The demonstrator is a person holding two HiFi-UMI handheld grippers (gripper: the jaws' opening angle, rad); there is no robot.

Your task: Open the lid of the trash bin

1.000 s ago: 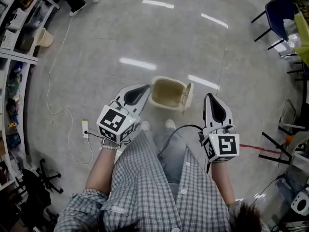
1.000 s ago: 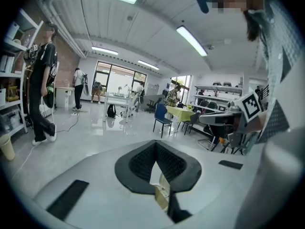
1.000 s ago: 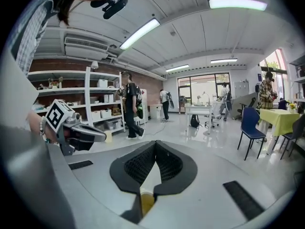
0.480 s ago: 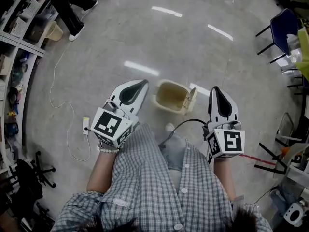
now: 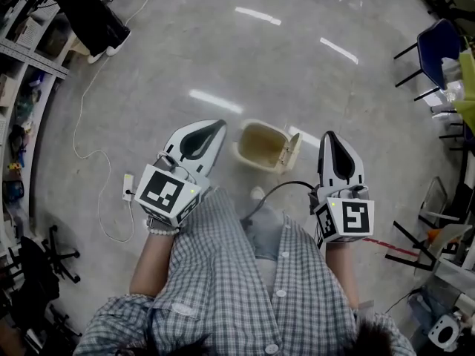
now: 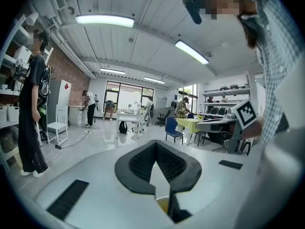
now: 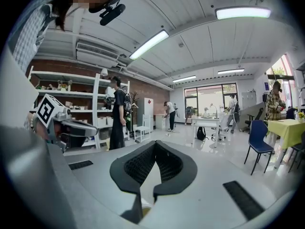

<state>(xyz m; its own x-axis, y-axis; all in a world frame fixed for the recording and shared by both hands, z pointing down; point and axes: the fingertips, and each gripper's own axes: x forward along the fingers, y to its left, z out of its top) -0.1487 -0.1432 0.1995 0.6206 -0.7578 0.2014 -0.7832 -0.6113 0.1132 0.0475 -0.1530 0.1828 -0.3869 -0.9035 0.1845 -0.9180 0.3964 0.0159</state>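
The beige trash bin (image 5: pixel 261 145) stands on the floor just ahead of my feet, its inside showing. Its lid (image 5: pixel 294 153) is swung up and stands on edge along the bin's right side. My left gripper (image 5: pixel 220 124) hangs left of the bin, shut and holding nothing, a short gap from the rim. To the right of the lid is my right gripper (image 5: pixel 329 135), also shut and holding nothing. Both gripper views look out across the room over the left gripper (image 6: pixel 156 147) and the right gripper (image 7: pixel 155 144); a sliver of the bin (image 6: pixel 162 205) shows low between the left jaws.
A white cable and power strip (image 5: pixel 126 188) lie on the floor to the left. Shelving (image 5: pixel 22 65) lines the left wall, where a person (image 5: pixel 89 13) stands. A blue chair (image 5: pixel 438 43) and more chair legs crowd the right side. An office chair base (image 5: pixel 44 265) sits lower left.
Both grippers have drawn slightly back from the bin; the left tip was at its rim. The lid stays open throughout. A person has come into view at upper left.
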